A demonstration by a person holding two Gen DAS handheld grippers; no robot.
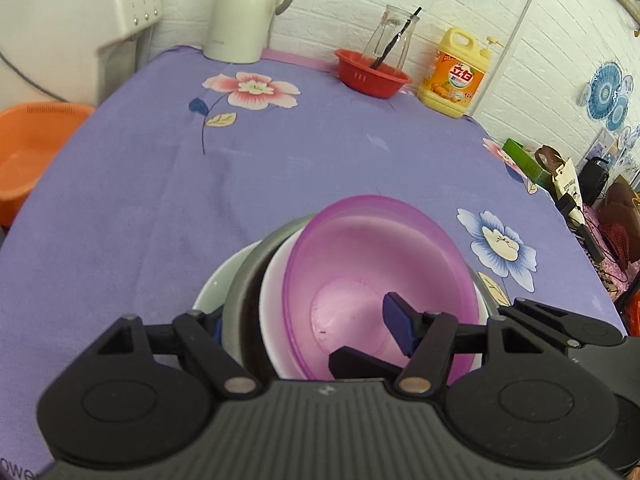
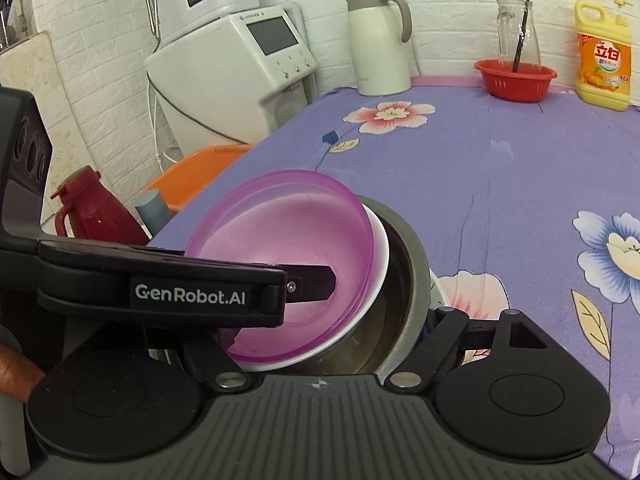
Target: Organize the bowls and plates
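A nested stack sits near the table's front edge: a translucent purple bowl point(image 1: 360, 264) point(image 2: 288, 236) inside a white bowl point(image 1: 276, 280) point(image 2: 380, 264), inside a steel bowl point(image 1: 240, 292) point(image 2: 408, 248), on a pale plate point(image 1: 212, 280). My left gripper point(image 1: 304, 324) straddles the stack's left rims, one finger point(image 1: 396, 320) inside the purple bowl, the other outside the steel bowl; it seems shut on the stack. In the right wrist view the left gripper's finger point(image 2: 312, 280) reaches into the purple bowl. My right gripper point(image 2: 332, 332) straddles the stack's near rim; its fingertips are hidden.
The table wears a purple flowered cloth point(image 1: 280, 152). At the back stand a white thermos jug point(image 1: 244, 12), a red basket point(image 1: 372, 72) with a glass carafe, and a yellow detergent bottle point(image 1: 456, 76). An orange basin point(image 1: 32, 148) lies left of the table.
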